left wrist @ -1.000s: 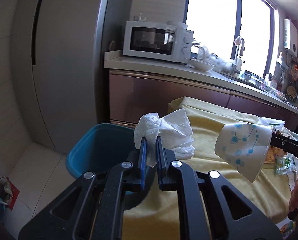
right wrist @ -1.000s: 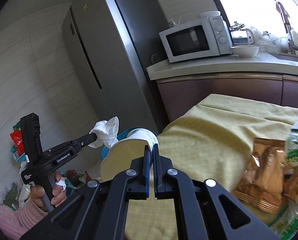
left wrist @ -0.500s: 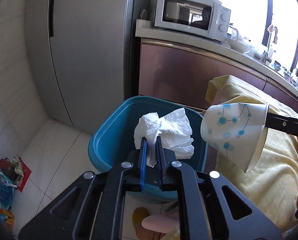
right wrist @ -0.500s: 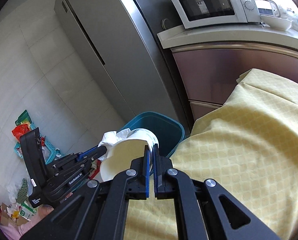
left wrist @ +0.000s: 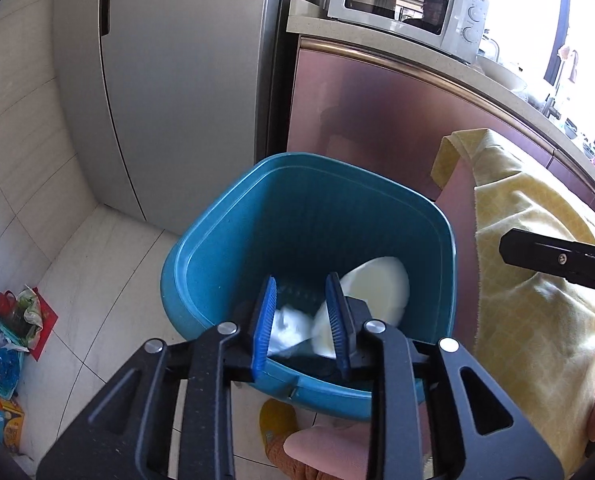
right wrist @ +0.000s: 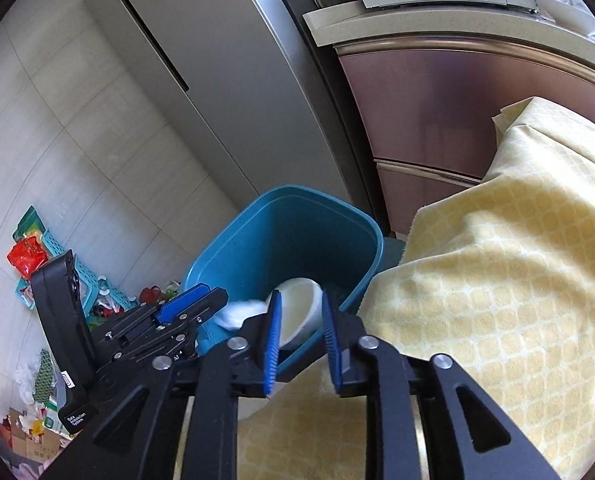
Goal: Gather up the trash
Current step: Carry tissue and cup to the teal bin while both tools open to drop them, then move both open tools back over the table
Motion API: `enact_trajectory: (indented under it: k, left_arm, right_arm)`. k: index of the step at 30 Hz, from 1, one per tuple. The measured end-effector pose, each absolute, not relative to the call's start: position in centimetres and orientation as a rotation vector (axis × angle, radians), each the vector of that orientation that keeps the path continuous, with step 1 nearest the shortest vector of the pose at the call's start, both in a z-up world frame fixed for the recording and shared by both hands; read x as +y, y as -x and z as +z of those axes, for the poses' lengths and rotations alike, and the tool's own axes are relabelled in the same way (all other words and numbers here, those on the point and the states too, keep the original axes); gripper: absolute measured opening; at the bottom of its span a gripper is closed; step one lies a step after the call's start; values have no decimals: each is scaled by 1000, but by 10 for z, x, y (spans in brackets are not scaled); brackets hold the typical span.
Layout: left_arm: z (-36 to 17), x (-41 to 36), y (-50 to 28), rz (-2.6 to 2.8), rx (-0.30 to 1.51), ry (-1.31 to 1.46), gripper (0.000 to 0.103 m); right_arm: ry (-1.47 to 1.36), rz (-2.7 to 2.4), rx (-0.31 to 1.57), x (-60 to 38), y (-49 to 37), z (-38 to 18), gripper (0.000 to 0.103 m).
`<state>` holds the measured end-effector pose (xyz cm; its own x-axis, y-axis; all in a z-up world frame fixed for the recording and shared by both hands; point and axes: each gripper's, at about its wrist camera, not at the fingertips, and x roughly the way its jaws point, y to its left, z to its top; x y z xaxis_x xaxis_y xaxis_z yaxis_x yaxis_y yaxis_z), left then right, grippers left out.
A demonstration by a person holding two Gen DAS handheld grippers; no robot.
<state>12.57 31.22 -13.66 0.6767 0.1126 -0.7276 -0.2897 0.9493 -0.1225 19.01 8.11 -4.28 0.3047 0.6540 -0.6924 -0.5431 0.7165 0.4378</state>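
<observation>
Grey fridge [left wrist: 169, 92] beside a pink-fronted counter [left wrist: 381, 120] carrying a white microwave [left wrist: 405, 12]; yellow cloth [right wrist: 497, 280] draped right; floor clutter [right wrist: 37, 256] left.

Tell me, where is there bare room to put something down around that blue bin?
Bare floor tiles lie between the blue bin and the fridge. The yellow cloth right of the bin is bare where it shows. The floor clutter by the wall is crowded; the bin holds a tissue and paper cup.
</observation>
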Motion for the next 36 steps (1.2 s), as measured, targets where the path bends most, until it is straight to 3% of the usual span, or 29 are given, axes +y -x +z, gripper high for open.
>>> enact_trajectory:
  k: [5, 9, 18, 36]
  left_arm:
    - [-126, 304, -112, 231, 754, 227, 27]
    - [-104, 282, -96, 194, 680, 176, 42]
    - [-55, 188, -76, -93, 555, 100, 52]
    - [-72, -13, -107, -519, 698, -16, 61]
  right_arm:
    - [-141, 797, 953, 67, -178, -40, 22]
    - [-137, 801, 889, 40, -154, -27, 30]
    - [-152, 692, 712, -60, -91, 6, 37]
    - [-220, 120, 557, -264, -8, 11, 44]
